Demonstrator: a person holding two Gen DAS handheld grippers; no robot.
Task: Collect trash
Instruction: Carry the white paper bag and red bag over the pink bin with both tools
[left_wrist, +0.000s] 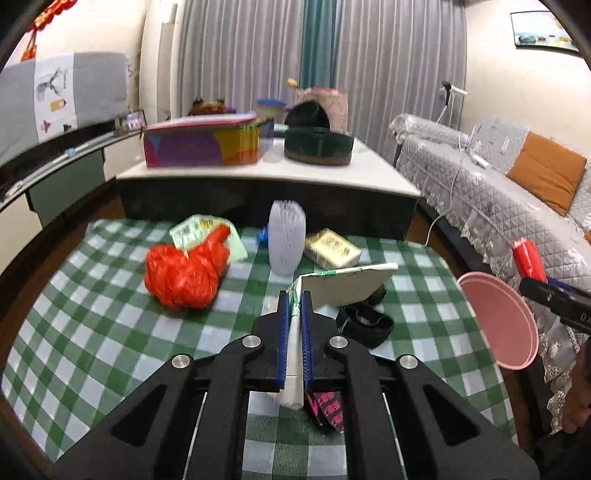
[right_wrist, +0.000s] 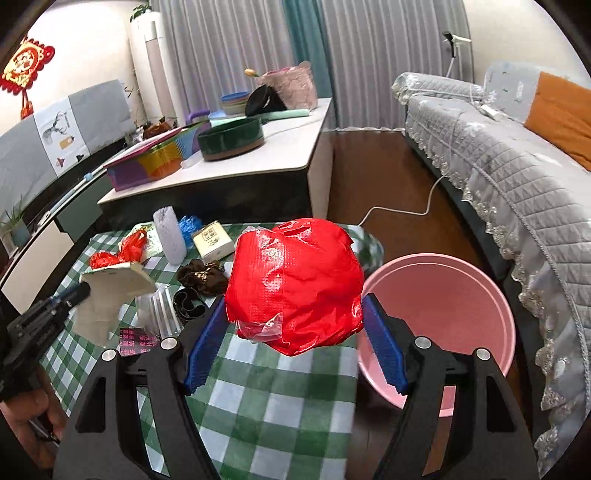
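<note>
The left claw (left_wrist: 294, 295) is pinching a flattened white carton (left_wrist: 343, 286) between its blue pads, jaws nearly together. In the left wrist view the carton's long axis is running from the pads at lower centre up and to the right, its far end pointing toward the right edge of the frame, and it is hanging clear of the green checked bench (left_wrist: 92, 332). In the right wrist view the same carton (right_wrist: 110, 295) is showing at the left, held off the cloth.

The right claw (right_wrist: 295, 325) is standing wide, its pads pressing on either side of a bulging red plastic bag (right_wrist: 295, 280). The bag is sitting at the centre of that frame, roughly round with no clear long axis, lifted above the bench's right edge. Just to its right and lower down a pink bucket (right_wrist: 461, 295) is standing on the floor, mouth up.

Lying on the bench, in the left wrist view, are a crumpled red bag (left_wrist: 181, 277) at centre left, an upright white foam sleeve (left_wrist: 286, 236) at centre, and a gold box (left_wrist: 332, 248) just right of it.
</note>
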